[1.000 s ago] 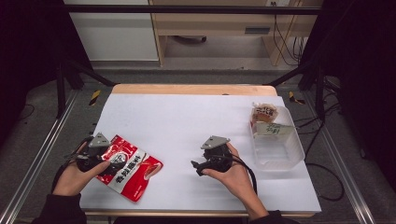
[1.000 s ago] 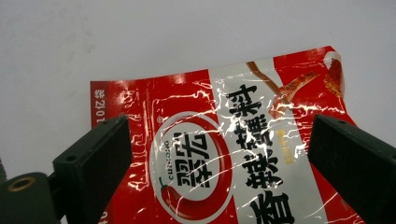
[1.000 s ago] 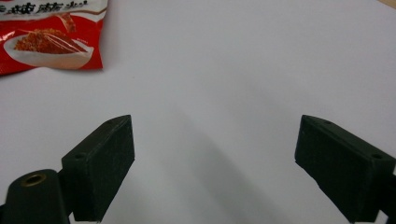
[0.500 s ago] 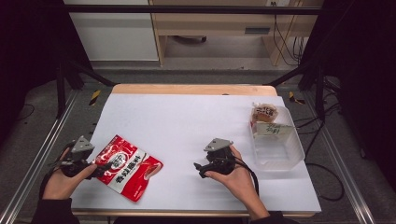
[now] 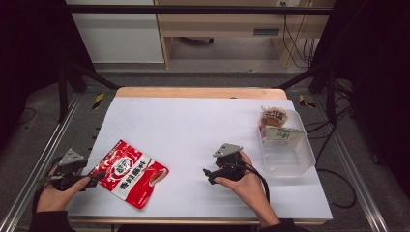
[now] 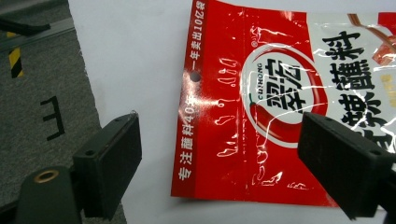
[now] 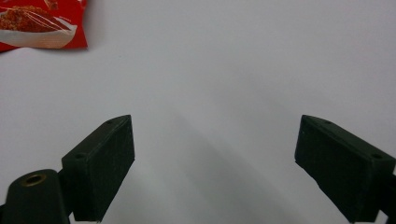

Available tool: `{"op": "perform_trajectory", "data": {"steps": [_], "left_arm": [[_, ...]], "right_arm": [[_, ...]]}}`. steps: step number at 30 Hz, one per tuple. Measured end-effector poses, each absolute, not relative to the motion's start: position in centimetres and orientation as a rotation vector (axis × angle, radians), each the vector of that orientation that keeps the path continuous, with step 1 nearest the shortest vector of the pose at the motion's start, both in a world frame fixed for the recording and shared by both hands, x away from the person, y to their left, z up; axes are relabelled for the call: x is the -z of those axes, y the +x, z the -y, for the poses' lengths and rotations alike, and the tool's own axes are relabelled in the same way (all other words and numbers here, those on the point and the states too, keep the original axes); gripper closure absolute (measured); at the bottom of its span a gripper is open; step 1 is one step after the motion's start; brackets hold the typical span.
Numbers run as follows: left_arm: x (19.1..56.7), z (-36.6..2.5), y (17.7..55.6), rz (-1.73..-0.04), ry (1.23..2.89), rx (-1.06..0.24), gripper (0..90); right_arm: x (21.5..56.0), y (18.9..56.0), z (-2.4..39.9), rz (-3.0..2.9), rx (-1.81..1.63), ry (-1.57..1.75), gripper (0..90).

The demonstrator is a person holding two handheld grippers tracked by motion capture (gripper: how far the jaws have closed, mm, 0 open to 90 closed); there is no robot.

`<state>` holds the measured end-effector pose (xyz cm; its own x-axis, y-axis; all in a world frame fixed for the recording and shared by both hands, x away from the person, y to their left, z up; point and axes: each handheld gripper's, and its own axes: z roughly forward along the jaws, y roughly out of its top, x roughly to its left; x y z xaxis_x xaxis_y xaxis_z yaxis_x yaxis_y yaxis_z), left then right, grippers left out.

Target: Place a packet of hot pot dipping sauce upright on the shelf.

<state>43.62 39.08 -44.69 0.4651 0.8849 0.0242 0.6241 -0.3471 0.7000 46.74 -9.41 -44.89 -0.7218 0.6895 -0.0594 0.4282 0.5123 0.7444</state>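
one red sauce packet [image 5: 128,172] lies flat on the table [image 5: 203,125]. left gripper [image 5: 94,178] at its near-left edge, fingers wide but just closing, holding nothing; right gripper [image 5: 208,175], right of the packet, fingers wide, empty.

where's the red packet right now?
The red packet lies flat on the white table, front-left in the high view, just right of the left gripper, whose open jaws straddle its near edge.
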Motion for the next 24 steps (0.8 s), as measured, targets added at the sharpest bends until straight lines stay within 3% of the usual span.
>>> {"op": "perform_trajectory", "data": {"steps": [24], "left_arm": [[46.5,-39.1,44.0,-1.297,2.151,-0.433,26.2]], "right_arm": [[45.5,46.7,9.1,-2.445,-1.003,0.905,12.8]]}}
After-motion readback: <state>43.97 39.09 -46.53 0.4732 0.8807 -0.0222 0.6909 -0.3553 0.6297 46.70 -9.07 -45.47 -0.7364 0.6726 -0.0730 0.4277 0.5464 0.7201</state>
